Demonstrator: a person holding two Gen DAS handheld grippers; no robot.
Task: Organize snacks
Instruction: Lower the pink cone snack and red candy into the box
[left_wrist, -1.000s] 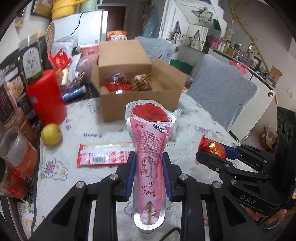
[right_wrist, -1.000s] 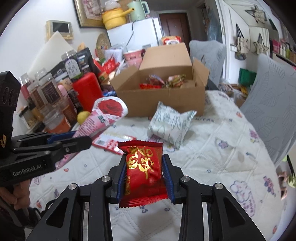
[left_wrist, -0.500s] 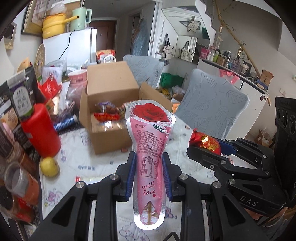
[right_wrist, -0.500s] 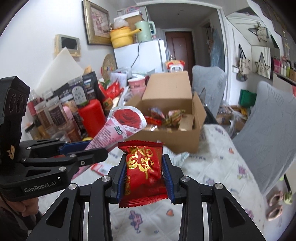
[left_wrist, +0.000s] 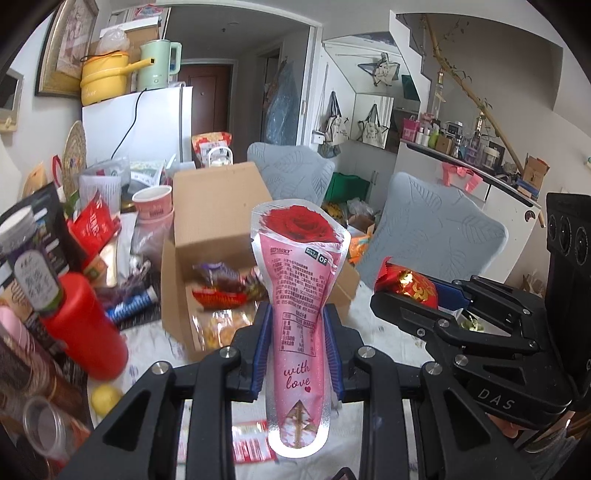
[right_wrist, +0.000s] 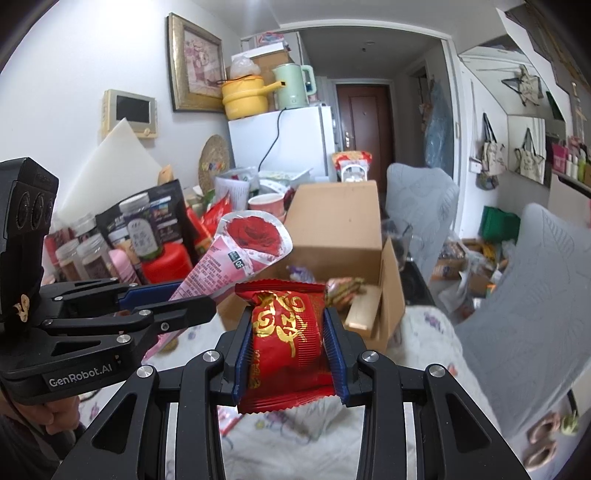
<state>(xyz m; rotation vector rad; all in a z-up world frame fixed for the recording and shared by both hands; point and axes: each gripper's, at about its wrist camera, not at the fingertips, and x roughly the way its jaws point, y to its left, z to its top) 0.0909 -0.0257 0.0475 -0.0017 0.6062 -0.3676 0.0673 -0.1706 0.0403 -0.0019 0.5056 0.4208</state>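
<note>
A cluttered table (left_wrist: 155, 343) carries an open cardboard box (left_wrist: 218, 206) of snacks. From the left wrist, the left hand-held gripper (left_wrist: 295, 350) pinches a pink rose packet (left_wrist: 299, 295) upright, held above the table in front of the box. From the right wrist, the right hand-held gripper (right_wrist: 288, 354) clamps a red snack bag (right_wrist: 286, 332) (gold lettering) before the same box (right_wrist: 340, 236).

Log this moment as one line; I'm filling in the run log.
left gripper: shut on pink rose pouch | right gripper: shut on red packet | cardboard box: open, ahead
</note>
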